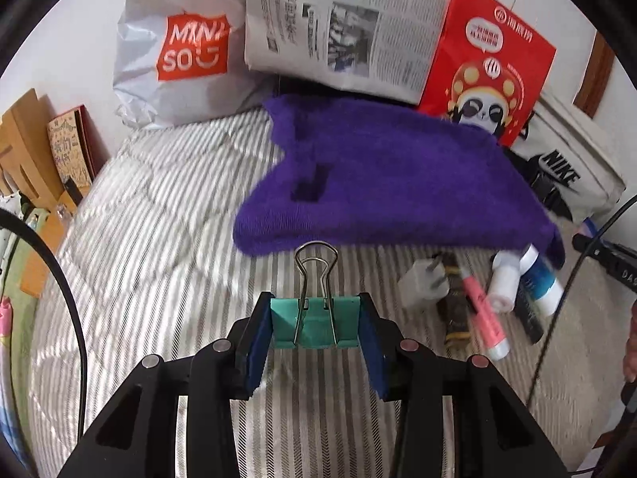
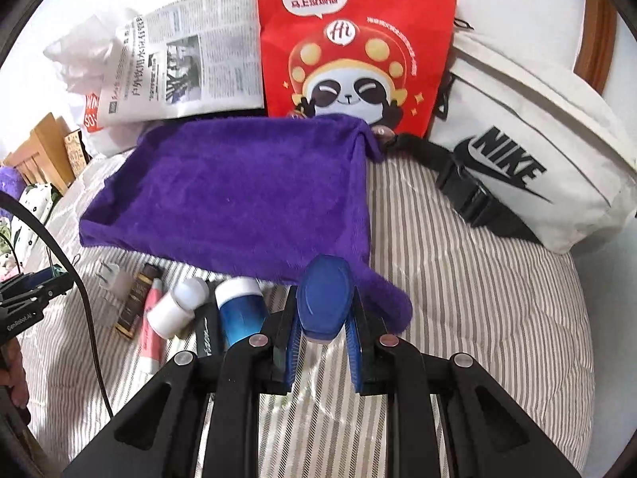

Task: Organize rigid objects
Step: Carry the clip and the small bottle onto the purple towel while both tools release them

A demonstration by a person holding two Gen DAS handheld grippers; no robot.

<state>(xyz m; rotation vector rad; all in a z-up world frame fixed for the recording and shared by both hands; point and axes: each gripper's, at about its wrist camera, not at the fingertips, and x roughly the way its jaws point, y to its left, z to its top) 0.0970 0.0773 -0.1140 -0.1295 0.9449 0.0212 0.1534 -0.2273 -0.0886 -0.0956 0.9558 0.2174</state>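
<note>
Above the striped bedding [image 1: 159, 239], left fingers [image 1: 254, 342] pinch a teal binder clip [image 1: 314, 324]; right fingers [image 2: 354, 354] pinch a blue oval-capped object [image 2: 324, 298].

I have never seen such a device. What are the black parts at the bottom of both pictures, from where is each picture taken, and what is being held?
No robot: a person holds one black claw in each hand, with a camera looking along its fingers. In the left picture, the left claw grips a green metal binder clip. In the right picture, the right claw grips a blue oval plastic object. Below lies a striped bedcover with a purple fluffy towel and, near its front edge, a pink tube.
</note>
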